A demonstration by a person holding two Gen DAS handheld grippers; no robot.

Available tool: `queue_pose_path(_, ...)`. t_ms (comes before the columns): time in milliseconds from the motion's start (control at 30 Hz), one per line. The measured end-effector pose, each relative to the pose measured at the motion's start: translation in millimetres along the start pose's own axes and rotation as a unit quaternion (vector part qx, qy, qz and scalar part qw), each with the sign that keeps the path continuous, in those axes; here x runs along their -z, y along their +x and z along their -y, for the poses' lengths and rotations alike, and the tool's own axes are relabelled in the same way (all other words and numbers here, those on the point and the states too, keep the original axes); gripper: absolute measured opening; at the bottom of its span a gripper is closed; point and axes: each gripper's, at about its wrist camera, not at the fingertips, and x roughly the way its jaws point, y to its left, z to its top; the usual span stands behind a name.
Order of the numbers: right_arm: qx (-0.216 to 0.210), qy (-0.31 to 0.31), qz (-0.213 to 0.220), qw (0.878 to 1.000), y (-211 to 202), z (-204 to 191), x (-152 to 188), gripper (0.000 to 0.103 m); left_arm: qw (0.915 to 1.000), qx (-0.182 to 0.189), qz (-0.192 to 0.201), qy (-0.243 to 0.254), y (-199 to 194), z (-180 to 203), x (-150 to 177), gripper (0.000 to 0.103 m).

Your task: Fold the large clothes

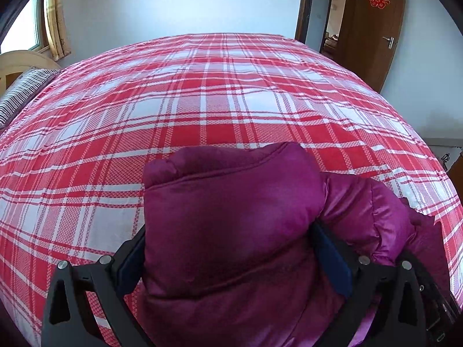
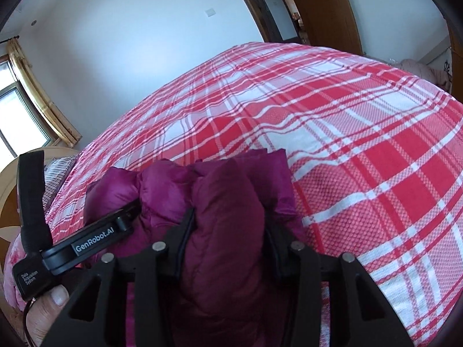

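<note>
Black left gripper (image 1: 231, 245) clamped on puffy fold of magenta padded jacket (image 1: 231, 217); right gripper (image 2: 228, 231) likewise pinching bunched jacket (image 2: 222, 202) between both fingers. Jacket sits at near edge of bed, on red-and-white plaid bedspread (image 1: 202, 101); left gripper's body (image 2: 95, 240) visible beside it, thumb below. Step judged: gathered garment held by both grippers, fold not yet laid. Next move calls for carrying both grips together, laying fabric flat, then releasing. No containers in view.
</note>
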Motion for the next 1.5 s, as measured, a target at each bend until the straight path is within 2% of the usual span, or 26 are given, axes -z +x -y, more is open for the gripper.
queue_pose_path(500, 0.004, 0.004, -0.013, 1.0, 6, 0, 0, 0.045, 0.9994, 0.022, -0.024, -0.011, 9, -4, -1, 0.102)
queue_pose_path(533, 0.004, 0.004, -0.014, 1.0, 6, 0, 0, 0.045, 0.9992, 0.027, -0.027, -0.012, 9, -4, -1, 0.102)
queue_pose_path(600, -0.004, 0.007, -0.012, 1.0, 3, 1, -2, 0.045, 0.9973, 0.062, -0.033, -0.022, 5, -12, -4, 0.102)
queue_pose_path(667, -0.014, 0.004, -0.01, 1.0, -4, 1, -5, 0.049, 0.9956, 0.086, -0.022, -0.031, -13, -28, -2, 0.102)
queue_pose_path(700, -0.024, 0.001, -0.001, 1.0, -11, 1, -7, 0.058, 0.9952, 0.092, -0.009, -0.032, -24, -34, 1, 0.102)
queue_pose_path(733, -0.031, -0.003, 0.012, 0.999, -20, 1, -8, 0.074, 0.9946, 0.099, 0.009, -0.03, -38, -44, 5, 0.102)
queue_pose_path(800, -0.023, -0.004, 0.046, 0.999, -38, 8, -13, 0.084, 0.9933, 0.104, 0.036, -0.036, -59, -65, 17, 0.102)
queue_pose_path(867, -0.022, -0.008, 0.052, 0.998, -43, 17, -19, 0.084, 0.9906, 0.124, 0.034, -0.047, -63, -80, 29, 0.102)
queue_pose_path(1000, -0.045, -0.015, -0.008, 0.999, -17, 29, -24, 0.079, 0.9788, 0.183, -0.002, -0.093, -50, -97, 53, 0.102)
queue_pose_path(1067, -0.074, 0.0, -0.028, 0.997, -7, 37, -25, 0.076, 0.9778, 0.193, 0.013, -0.08, -55, -91, 55, 0.102)
queue_pose_path(1200, -0.111, 0.015, -0.057, 0.992, 6, 45, -25, 0.062, 0.9729, 0.227, -0.004, -0.043, -47, -70, 52, 0.102)
queue_pose_path(1233, -0.117, 0.009, -0.061, 0.991, 6, 43, -25, 0.054, 0.9717, 0.232, -0.005, -0.041, -46, -66, 50, 0.098)
queue_pose_path(1267, -0.128, 0.001, -0.074, 0.989, 9, 39, -24, 0.048, 0.9694, 0.242, -0.008, -0.042, -46, -63, 49, 0.086)
queue_pose_path(1300, -0.13, 0.0, -0.08, 0.988, 10, 38, -22, 0.04, 0.9648, 0.259, -0.011, -0.044, -47, -61, 49, 0.071)
queue_pose_path(1367, -0.133, -0.004, -0.081, 0.988, 5, 34, -22, 0.027, 0.9688, 0.245, -0.005, -0.038, -56, -56, 48, 0.059)
queue_pose_path(1400, -0.133, -0.007, -0.076, 0.988, 0, 31, -22, 0.022, 0.9705, 0.24, 0.001, -0.027, -63, -52, 48, 0.047)
queue_pose_path(1433, -0.133, -0.01, -0.069, 0.989, -9, 26, -21, 0.02, 0.9712, 0.237, 0.012, -0.019, -74, -52, 48, 0.037)
queue_pose_path(1500, -0.144, -0.01, -0.06, 0.988, -19, 19, -22, 0.019, 0.9717, 0.235, 0.021, -0.015, -94, -56, 49, 0.03)
